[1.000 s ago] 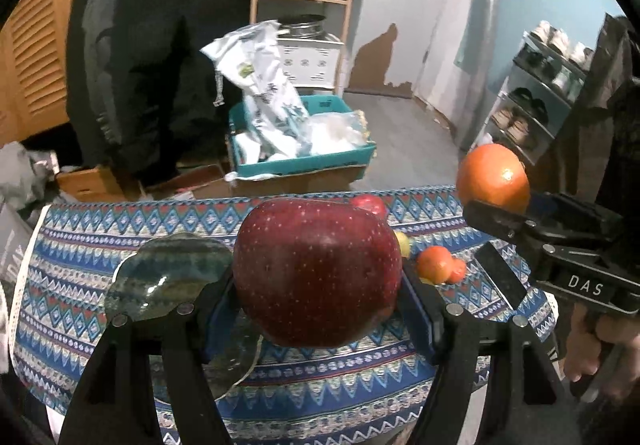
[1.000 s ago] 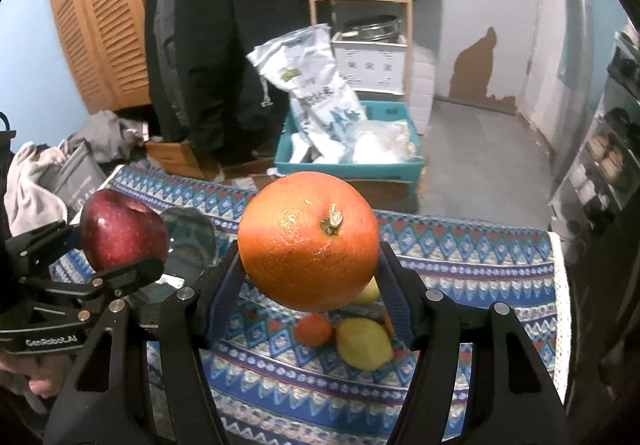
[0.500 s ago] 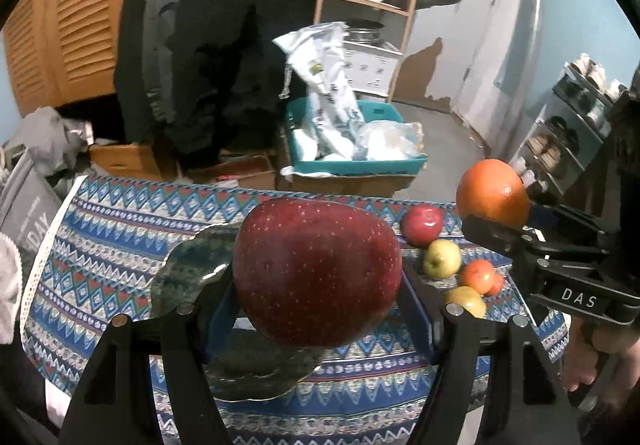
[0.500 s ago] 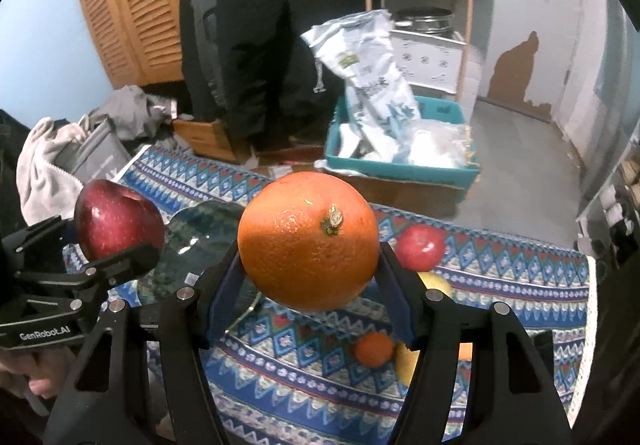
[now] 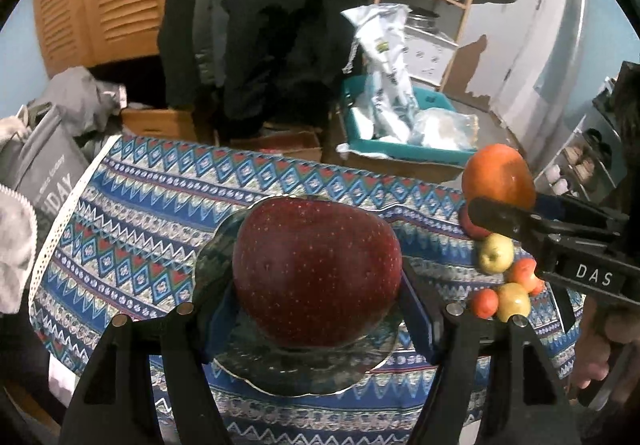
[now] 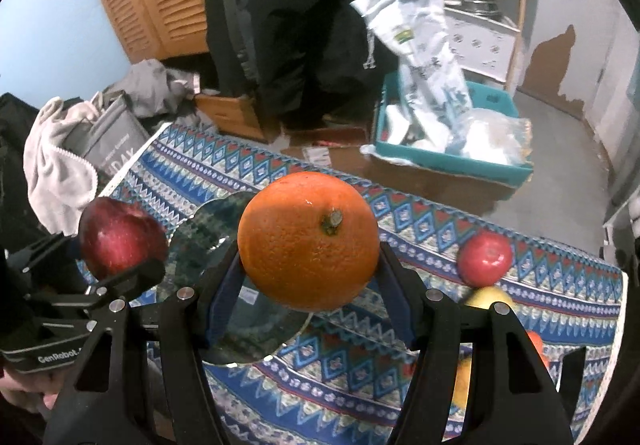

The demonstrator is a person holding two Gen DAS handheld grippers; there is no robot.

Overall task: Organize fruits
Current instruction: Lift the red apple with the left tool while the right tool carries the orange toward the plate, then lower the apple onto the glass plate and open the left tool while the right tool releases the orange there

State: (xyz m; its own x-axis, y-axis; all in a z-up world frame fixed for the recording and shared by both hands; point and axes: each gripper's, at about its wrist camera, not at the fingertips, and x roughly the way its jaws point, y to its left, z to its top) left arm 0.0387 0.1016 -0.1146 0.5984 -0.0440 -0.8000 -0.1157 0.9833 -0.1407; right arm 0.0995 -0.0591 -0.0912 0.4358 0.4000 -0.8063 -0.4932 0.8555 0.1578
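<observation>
Table: covered by a patterned blue cloth (image 5: 152,205) with zigzag and diamond bands; a white lace trim runs down its left edge.
Glass plate (image 5: 304,369): clear with a wavy rim, lying flat on the cloth toward the near edge, left of the loose fruit; partly hidden behind the held fruit in both views.
Left gripper (image 5: 316,309): its two blue-padded fingers are clamped on the sides of a dark red apple (image 5: 316,269), which hangs above the glass plate. In the right wrist view the same apple (image 6: 120,241) sits at the far left, over the plate's left rim.
Right gripper (image 6: 310,285): closed on an orange (image 6: 308,239), stem end facing the camera, held above the cloth at the plate's right side; whether it overlaps the plate I cannot tell.
Loose fruit: a small red apple (image 6: 485,259), a yellow-green apple (image 5: 496,254), another yellowish fruit (image 5: 513,301) and small orange fruits (image 5: 484,303) clustered near the table's right edge, some touching.
Beyond the far edge: a teal crate (image 6: 448,161) holding plastic bags.
</observation>
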